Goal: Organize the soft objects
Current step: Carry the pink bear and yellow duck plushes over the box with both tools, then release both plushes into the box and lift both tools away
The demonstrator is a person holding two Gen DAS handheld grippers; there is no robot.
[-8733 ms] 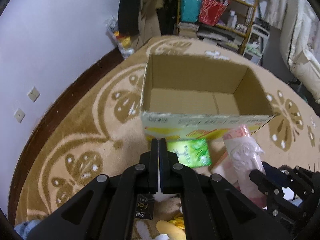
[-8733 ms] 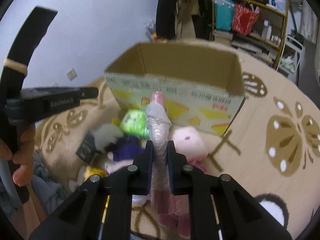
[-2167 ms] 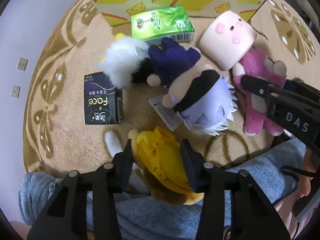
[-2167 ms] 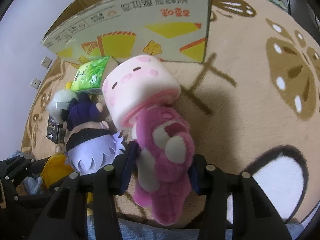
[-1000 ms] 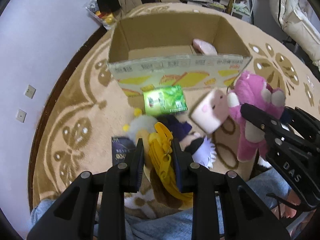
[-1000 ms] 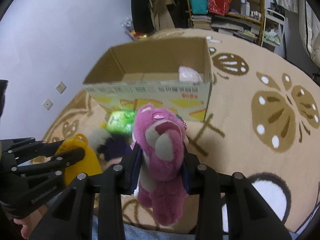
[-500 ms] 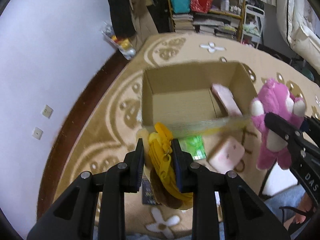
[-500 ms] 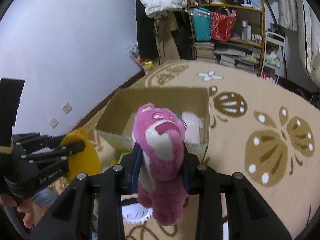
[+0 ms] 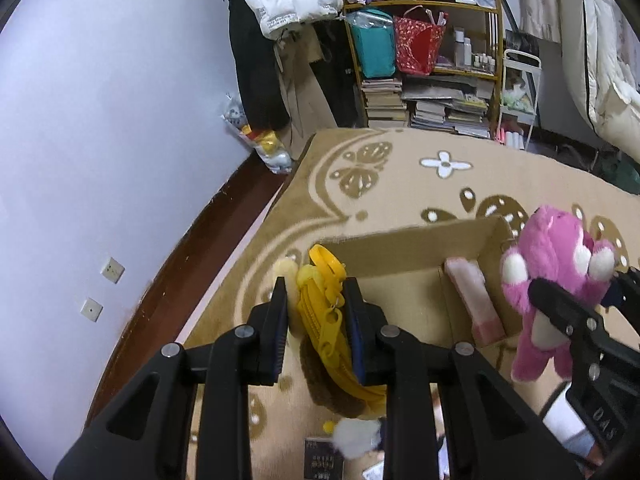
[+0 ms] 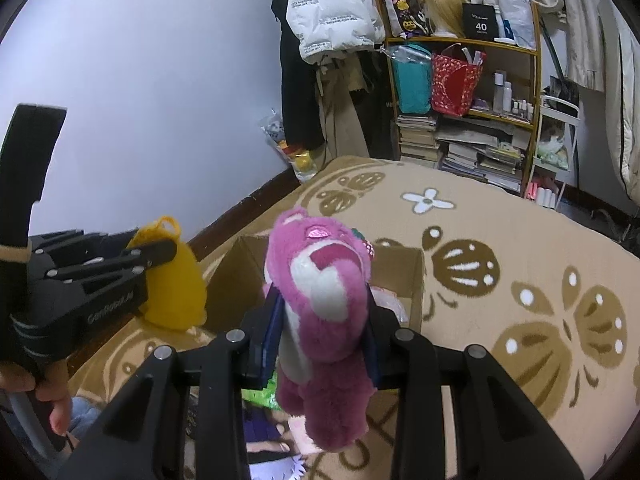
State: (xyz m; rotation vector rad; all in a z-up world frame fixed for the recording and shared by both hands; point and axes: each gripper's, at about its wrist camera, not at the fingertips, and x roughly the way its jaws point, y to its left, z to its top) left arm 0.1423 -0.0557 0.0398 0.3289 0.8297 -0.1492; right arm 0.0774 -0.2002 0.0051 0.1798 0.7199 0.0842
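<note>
Left gripper (image 9: 316, 312): jaws clamped on yellow plush (image 9: 320, 320), which hung between the pads, held above the cardboard box (image 9: 404, 280). Right gripper (image 10: 322, 320): jaws clamped on pink plush bear (image 10: 324, 308), upright between them, over the box's near edge.

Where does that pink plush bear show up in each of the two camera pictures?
Left wrist view: pink bear at the right edge, clamped in the right gripper.
Right wrist view: pink bear in the centre, between the gripper's fingers.
Shared landmark: cardboard box behind it.
</note>
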